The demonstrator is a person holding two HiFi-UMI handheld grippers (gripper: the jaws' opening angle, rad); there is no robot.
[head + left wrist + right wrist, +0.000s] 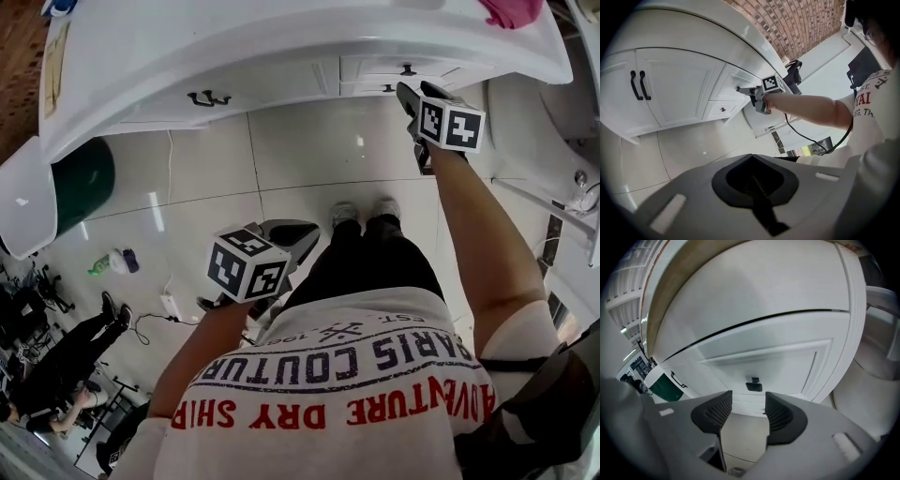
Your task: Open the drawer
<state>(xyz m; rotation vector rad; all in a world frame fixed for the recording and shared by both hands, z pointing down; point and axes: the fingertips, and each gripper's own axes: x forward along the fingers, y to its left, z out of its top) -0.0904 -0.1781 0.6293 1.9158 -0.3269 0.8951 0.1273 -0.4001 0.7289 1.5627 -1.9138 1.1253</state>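
Observation:
The white cabinet [281, 37] has two small drawers at its right end, each with a black knob. The upper drawer's knob [407, 69] shows large in the right gripper view [753, 385], just beyond the fingertips and a little above the gap. My right gripper [420, 92] [747, 399] is open, close in front of that drawer with nothing between its pads. In the left gripper view it [750, 91] points at the upper drawer [736, 79]. My left gripper [298, 232] [752, 180] hangs low over the floor, away from the cabinet, shut and empty.
Left of the drawers are double doors with two black handles [208, 97]. A dark green bin [82, 183] stands under the cabinet's left end. A white fixture [553, 122] stands at the right, and a pink cloth [511, 11] lies on top. My feet [364, 211] are on the tiled floor.

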